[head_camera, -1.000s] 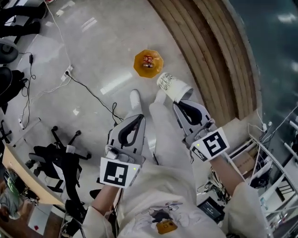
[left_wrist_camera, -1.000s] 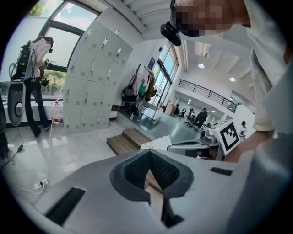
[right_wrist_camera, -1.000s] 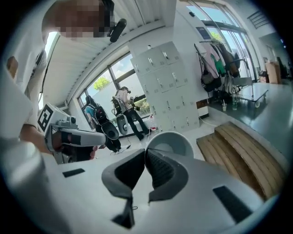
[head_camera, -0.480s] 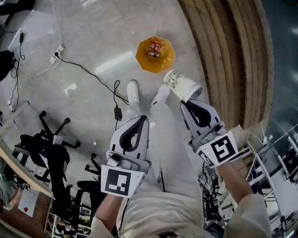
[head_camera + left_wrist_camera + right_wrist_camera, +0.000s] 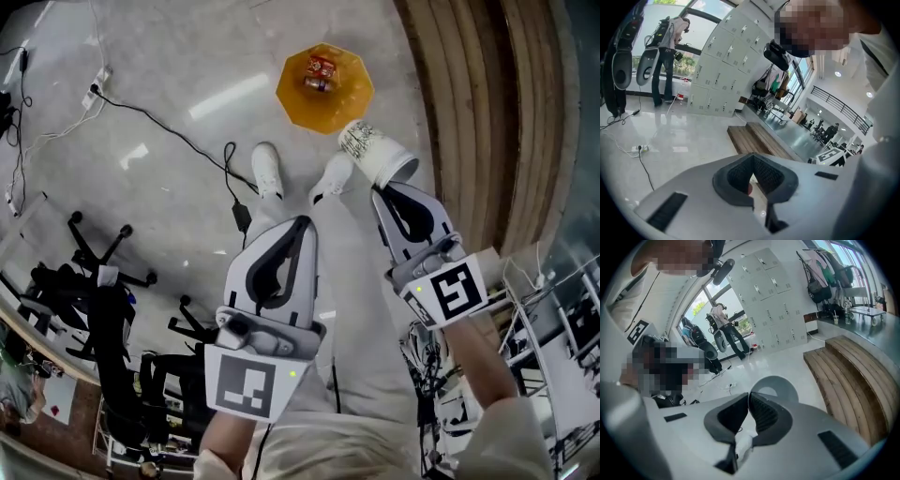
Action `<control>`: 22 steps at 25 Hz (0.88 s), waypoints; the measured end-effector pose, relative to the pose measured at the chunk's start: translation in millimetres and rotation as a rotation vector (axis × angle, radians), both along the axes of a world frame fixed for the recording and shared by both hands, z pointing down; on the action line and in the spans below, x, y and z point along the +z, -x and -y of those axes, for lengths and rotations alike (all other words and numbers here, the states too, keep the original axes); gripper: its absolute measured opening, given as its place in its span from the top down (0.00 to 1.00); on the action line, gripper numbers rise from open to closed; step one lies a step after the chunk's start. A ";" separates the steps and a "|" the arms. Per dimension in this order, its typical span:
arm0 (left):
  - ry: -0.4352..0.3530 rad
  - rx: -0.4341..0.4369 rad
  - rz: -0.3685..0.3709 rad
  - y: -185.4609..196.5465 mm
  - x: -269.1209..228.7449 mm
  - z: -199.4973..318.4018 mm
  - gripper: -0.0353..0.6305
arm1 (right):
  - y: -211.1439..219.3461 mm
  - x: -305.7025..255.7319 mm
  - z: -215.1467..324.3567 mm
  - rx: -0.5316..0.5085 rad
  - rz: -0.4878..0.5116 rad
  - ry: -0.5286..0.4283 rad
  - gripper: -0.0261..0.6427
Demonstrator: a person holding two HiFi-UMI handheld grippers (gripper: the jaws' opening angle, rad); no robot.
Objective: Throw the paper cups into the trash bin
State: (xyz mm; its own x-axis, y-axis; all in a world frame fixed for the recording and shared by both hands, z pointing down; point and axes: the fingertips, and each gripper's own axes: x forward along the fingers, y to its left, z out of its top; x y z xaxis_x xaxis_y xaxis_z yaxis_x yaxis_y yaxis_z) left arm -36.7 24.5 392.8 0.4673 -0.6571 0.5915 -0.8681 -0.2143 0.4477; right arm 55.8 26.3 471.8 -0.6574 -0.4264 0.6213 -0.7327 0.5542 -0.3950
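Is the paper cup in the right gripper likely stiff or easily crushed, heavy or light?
Probably light: the paper cup hangs tilted from the right gripper, pinched only at its rim. Its thin wall likely dents under a harder squeeze. Dropped, it may bounce off the orange trash bin.

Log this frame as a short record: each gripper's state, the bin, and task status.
right gripper: jaws shut on the rim of a paper cup
left gripper: jaws shut, nothing between them
trash bin: orange, on the floor ahead of the person, red item inside
status: cup overlaps the bin's near right edge in the head view, not yet dropped
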 end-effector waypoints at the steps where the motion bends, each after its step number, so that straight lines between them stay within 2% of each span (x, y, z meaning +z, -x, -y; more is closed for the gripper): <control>1: -0.006 -0.001 0.003 1.7 6.1 4.5 0.94 | 2.0 9.2 1.6 -0.003 -0.002 0.002 0.92; 8: -0.001 0.024 0.028 11.2 64.3 15.5 0.94 | 17.0 61.5 15.9 -0.022 -0.020 0.000 0.92; 13: 0.050 0.029 0.016 13.4 108.7 13.1 0.94 | 25.3 101.9 18.4 -0.038 -0.053 0.002 0.92; 19: 0.117 0.070 0.065 6.7 166.7 7.8 0.94 | 22.7 148.8 9.9 -0.019 -0.082 0.055 0.92; 22: 0.162 0.045 0.052 6.5 201.9 6.7 0.94 | 20.9 171.9 8.7 -0.010 -0.093 0.062 0.92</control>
State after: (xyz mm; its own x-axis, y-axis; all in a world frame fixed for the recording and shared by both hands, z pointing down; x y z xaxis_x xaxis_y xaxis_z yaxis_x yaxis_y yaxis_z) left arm -43.1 17.8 594.7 0.4596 -0.5305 0.7123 -0.8824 -0.1817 0.4340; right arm 34.9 17.6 643.7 -0.5993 -0.3792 0.7051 -0.7627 0.5381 -0.3589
